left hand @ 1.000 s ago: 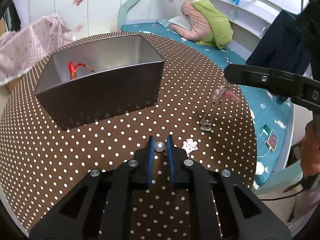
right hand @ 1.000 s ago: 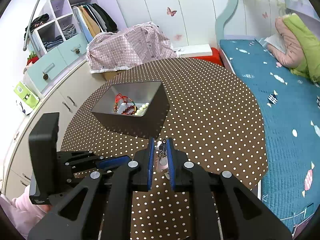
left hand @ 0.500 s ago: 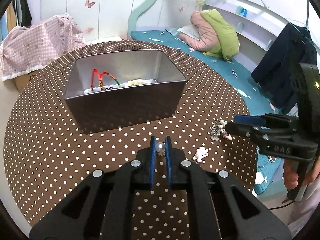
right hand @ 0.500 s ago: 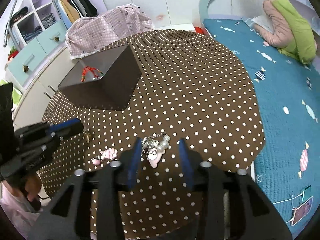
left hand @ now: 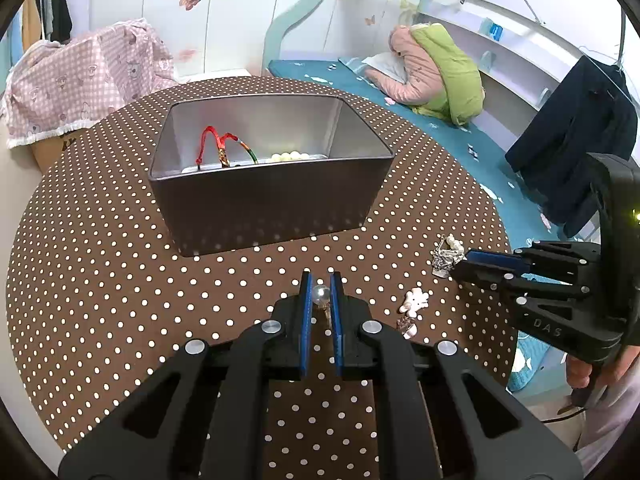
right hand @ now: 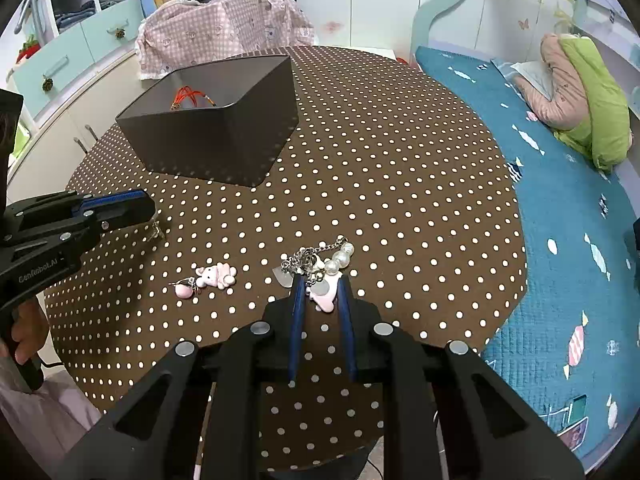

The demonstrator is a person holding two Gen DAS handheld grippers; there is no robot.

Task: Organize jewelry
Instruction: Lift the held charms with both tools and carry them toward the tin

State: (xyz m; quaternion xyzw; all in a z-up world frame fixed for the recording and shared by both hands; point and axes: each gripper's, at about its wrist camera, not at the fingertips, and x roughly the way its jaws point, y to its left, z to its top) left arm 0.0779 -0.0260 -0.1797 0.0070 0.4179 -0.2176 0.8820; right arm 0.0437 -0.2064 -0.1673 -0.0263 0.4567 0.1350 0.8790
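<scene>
Your left gripper (left hand: 320, 294) is clamped on a silvery pearl bead (left hand: 320, 293) above the dotted table (right hand: 400, 168). Your right gripper (right hand: 319, 286) is closing around the pearl-and-chain charm (right hand: 320, 264); pad contact is unclear.

Pink checked cloth (left hand: 80, 80), dark jacket (left hand: 576, 152) (hanging), perhaps bedding (right hand: 580, 92).

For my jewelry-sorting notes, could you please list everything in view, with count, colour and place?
table: one, brown with white dots, centre.
metal box: one, grey, far side of table.
cord bracelet: one, red, in box.
bead string: one, cream, in box.
chain charm with pearls: one, silver and pink, between closing right jaws.
pink charms: two, on table beside it.
pearl earring: one, silvery, in left gripper.
bed: one, teal, beside table.
left gripper: shut on earring.
right gripper: closing.
</scene>
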